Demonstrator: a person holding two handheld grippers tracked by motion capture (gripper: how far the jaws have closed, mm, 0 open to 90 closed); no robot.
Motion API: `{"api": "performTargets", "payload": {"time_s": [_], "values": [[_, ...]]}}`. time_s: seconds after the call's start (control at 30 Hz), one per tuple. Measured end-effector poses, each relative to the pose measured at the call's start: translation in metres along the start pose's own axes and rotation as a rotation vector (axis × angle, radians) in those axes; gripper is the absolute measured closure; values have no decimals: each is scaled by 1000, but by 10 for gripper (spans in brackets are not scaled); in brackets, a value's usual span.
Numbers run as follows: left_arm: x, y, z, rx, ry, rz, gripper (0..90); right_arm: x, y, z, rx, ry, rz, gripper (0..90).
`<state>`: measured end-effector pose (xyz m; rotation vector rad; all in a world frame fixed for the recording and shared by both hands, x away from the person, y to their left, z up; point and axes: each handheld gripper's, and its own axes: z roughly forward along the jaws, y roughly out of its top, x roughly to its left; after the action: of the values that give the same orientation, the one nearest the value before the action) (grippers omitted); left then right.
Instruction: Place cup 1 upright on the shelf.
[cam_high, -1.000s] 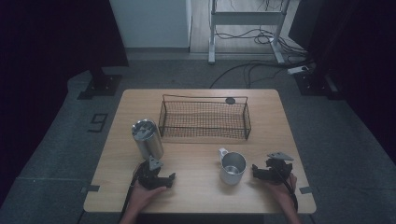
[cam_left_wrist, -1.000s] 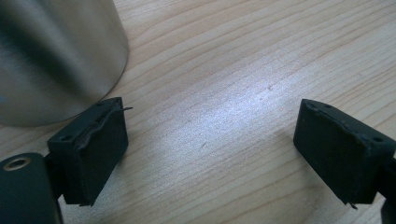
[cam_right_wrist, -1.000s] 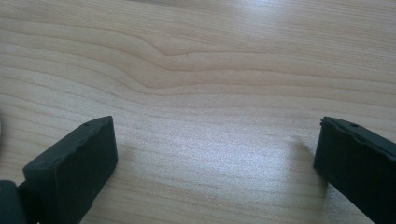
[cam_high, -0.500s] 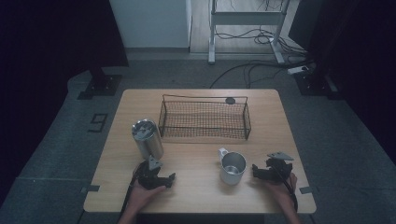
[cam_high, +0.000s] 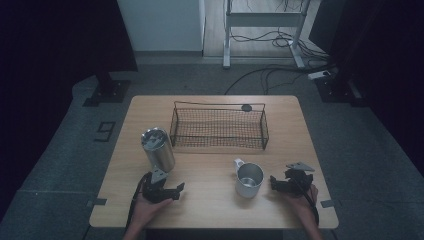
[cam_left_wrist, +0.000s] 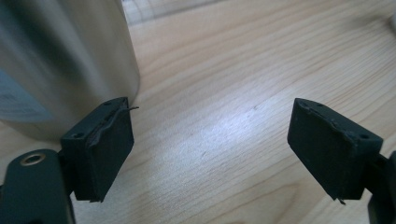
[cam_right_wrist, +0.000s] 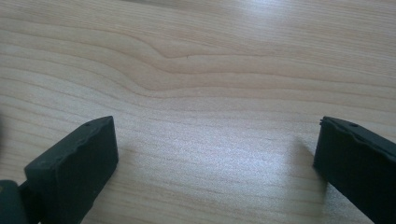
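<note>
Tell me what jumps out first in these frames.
A black wire basket sits mid-table toward the far edge. A tall steel tumbler stands near the left gripper; a steel mug stands beside the right gripper. Both grippers rest open on the wooden table.

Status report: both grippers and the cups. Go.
Left gripper open by steel tumbler, jaws just closing, nothing between. Right gripper open, empty, near mug. Nothing in the way.

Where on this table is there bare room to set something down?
Bare wood between the steel tumbler and the mug, in front of the wire basket, and right of the basket. Crowded: near corners, around the left hand and right hand.
</note>
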<state>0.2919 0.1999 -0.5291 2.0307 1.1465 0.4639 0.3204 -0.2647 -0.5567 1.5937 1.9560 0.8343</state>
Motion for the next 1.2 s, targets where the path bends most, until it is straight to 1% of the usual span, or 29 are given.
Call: {"api": "performTargets", "payload": {"time_s": [0.07,0.1,0.13,0.2,0.23,0.33,0.4,0.43,0.47,0.57,0.6,0.63,0.73,1.2], "values": [[0,2,-5,-26,-14,1,147,0,0,0,-1,1,-1,0],[0,2,-5,-26,-14,1,148,0,0,0,-2,2,-2,0],[0,4,-9,-39,-22,6,148,0,0,0,-2,3,-3,1],[1,5,-11,-43,-27,8,148,0,0,0,-2,3,-4,1],[2,6,-13,-52,-32,3,148,0,0,0,-3,3,-4,3],[5,6,-16,-58,-37,-7,148,0,0,0,-3,3,-3,4],[9,7,-22,-72,-35,-20,148,0,0,0,-4,3,-3,7],[9,7,-22,-72,-35,-20,149,0,0,0,-4,2,-3,8],[12,7,-26,-83,-32,-28,149,0,0,0,-5,2,-2,9],[14,8,-30,-91,-30,-34,149,0,0,0,-5,2,-1,12],[17,9,-34,-106,-25,-43,149,0,0,0,-4,0,-2,13],[17,9,-34,-106,-25,-43,149,0,0,0,-4,0,-2,13],[23,10,-41,-128,-7,-67,148,0,0,0,-6,1,-1,14],[39,10,-56,-160,18,-99,147,0,0,0,-7,1,0,15]]}}
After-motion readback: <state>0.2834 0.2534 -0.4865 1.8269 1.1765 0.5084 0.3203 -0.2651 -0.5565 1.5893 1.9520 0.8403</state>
